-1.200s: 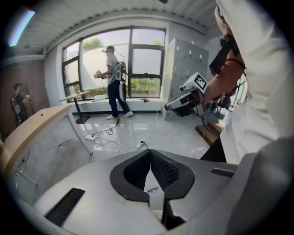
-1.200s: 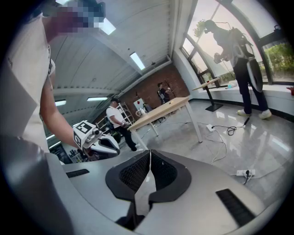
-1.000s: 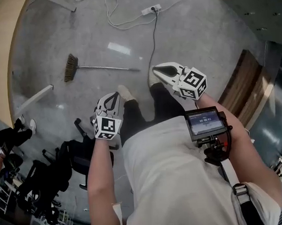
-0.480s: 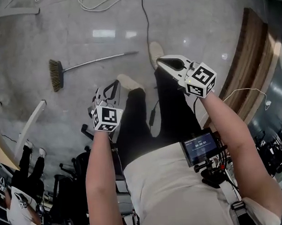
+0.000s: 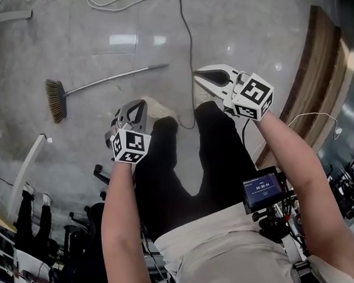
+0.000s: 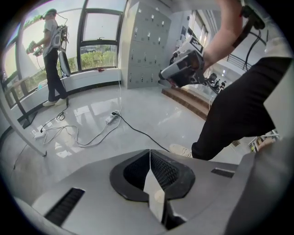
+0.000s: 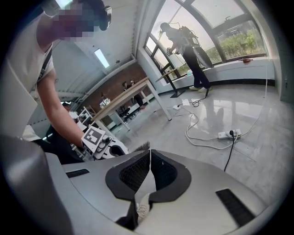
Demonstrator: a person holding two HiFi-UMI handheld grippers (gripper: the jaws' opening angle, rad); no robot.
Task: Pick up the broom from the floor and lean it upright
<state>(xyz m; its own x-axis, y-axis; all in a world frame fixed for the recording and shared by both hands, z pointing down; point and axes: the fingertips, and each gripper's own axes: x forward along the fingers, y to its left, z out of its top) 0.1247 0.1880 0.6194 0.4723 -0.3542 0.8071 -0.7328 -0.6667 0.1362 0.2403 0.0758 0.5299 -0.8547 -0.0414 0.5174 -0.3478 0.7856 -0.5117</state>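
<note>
Grey polished floor [image 5: 102, 30], head view: broom [image 5: 104, 81] lies flat ahead of both grippers, long axis left to right, brush head [image 5: 56, 100] far left, handle tip [image 5: 164, 66] near the right gripper [image 5: 199, 77], shaft just beyond the left gripper [image 5: 139, 107]. Left gripper view: jaws pressed together, empty. Right gripper view: jaws likewise together, empty, bristles [image 7: 141, 147] showing beyond them.

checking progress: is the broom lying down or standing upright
Lying down: the broom is flat on the floor in the head view, its handle level and leaning on nothing.

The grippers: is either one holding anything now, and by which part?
Nothing is held. The left gripper and the right gripper are both shut and empty; the broom lies on the floor, apart from both.
</note>
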